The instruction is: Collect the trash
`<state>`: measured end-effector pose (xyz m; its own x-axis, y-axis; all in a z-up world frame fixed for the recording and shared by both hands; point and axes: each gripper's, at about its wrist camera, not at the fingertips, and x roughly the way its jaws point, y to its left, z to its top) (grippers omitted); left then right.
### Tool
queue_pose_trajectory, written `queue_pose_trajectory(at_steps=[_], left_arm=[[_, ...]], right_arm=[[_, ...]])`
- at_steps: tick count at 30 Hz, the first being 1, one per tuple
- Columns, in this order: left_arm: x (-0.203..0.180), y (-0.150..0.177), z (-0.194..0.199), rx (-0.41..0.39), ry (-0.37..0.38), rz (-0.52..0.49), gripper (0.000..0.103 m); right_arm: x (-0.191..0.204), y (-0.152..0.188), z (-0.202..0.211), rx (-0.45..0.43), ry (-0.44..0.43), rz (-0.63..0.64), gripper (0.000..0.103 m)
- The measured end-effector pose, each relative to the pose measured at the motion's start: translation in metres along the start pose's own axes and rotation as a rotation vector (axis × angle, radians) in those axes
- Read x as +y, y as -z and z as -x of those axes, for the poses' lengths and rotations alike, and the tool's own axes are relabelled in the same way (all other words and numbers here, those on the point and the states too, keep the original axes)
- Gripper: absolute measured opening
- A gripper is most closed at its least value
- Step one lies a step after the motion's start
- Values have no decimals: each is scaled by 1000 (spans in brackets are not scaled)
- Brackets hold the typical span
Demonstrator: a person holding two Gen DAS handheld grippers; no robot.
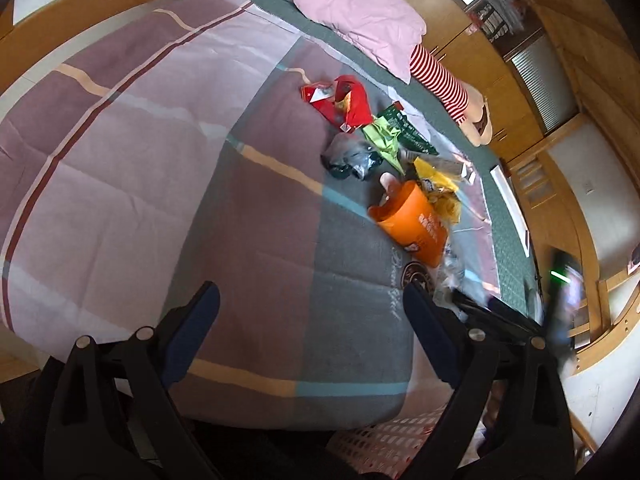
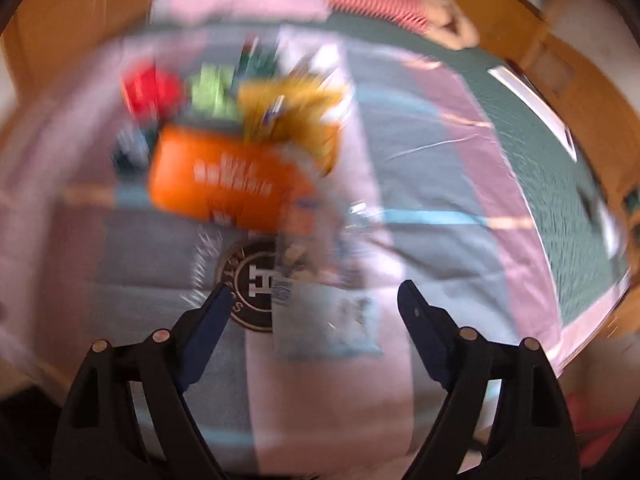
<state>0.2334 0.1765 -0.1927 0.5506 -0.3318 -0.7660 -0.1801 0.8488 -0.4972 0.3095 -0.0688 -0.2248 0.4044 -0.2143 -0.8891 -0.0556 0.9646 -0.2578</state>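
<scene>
Trash lies in a row on the bed's patchwork blanket: a red wrapper, a green wrapper, a grey-blue bag, a yellow wrapper and an orange cup on its side. My left gripper is open and empty above the blanket's near end. In the blurred right wrist view, my right gripper is open over a clear plastic bag next to the orange cup. The right gripper's fingers show at the left wrist view's right edge.
A pink pillow and a red-striped doll lie at the bed's head. A round logo patch marks the blanket. A pink perforated basket sits below the bed's near edge. Wooden cabinets line the far side.
</scene>
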Motion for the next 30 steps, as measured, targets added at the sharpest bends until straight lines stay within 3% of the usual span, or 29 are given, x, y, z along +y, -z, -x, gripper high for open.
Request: queue_pose_trajectory(at_steps=[3, 5, 7, 10, 13, 16, 20, 24, 26, 28, 30], left_arm=[[6, 4, 7, -3, -4, 8, 92], [11, 2, 7, 5, 1, 32, 92], [18, 2, 14, 9, 3, 53, 92], [23, 0, 15, 13, 7, 78, 92], [28, 0, 20, -3, 3, 103, 92], [37, -1, 26, -40, -15, 149, 92], [56, -2, 38, -98, -37, 241, 92], [74, -4, 46, -140, -65, 324, 92], [82, -3, 49, -144, -68, 350, 92], [85, -4, 48, -135, -69, 362, 92], [84, -3, 46, -118, -67, 360, 92]], right_arm=[[11, -4, -31, 66, 108, 27, 83], [2, 0, -35, 57, 63, -34, 75], [-5, 2, -32, 54, 65, -70, 35], [-16, 7, -19, 42, -39, -139, 20], [-18, 14, 7, 14, -272, -218, 18], [-2, 21, 32, 7, -584, -245, 18], [38, 24, 41, 62, -908, -239, 18], [76, 26, 32, 125, -1012, -214, 18], [95, 28, 25, 178, -975, -184, 21], [98, 29, 18, 227, -941, -195, 34], [84, 21, 11, 203, -893, -260, 43]])
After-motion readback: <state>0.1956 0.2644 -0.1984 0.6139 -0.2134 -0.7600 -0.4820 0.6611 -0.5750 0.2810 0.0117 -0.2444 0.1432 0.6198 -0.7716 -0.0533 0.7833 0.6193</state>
